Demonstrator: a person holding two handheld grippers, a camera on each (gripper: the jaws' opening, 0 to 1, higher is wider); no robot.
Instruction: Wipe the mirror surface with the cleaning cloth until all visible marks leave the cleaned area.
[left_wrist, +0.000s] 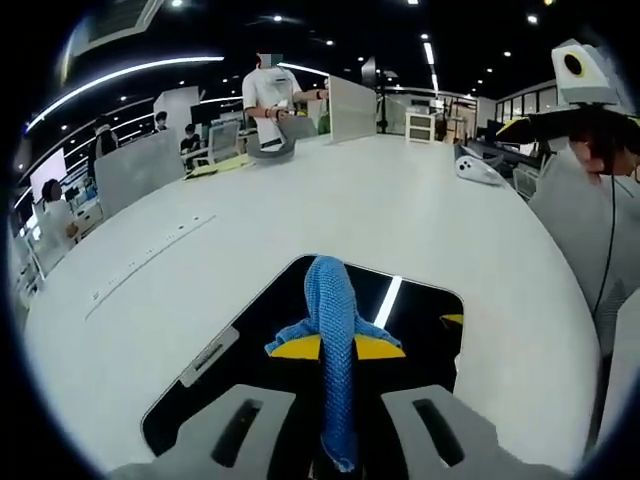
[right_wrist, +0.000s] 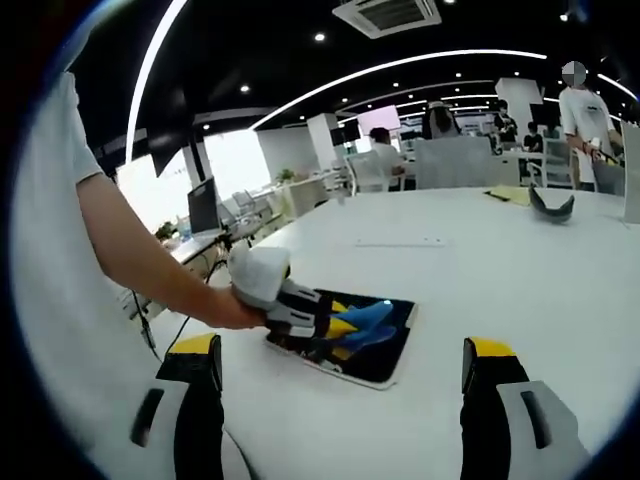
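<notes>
Two grippers: left gripper (right_wrist: 335, 330) clenched on blue cloth (left_wrist: 335, 330), cloth draped across dark mirror (left_wrist: 425, 330) on white table (left_wrist: 400, 210). Right gripper (right_wrist: 340, 400) released, hovering near. Wiping under way; next, drag cloth across mirror.

Bare white table (left_wrist: 400, 200) lies open from 10 to 2 o'clock beyond the mirror (left_wrist: 420, 330); a grey controller (left_wrist: 478, 168) sits at 1 o'clock.
</notes>
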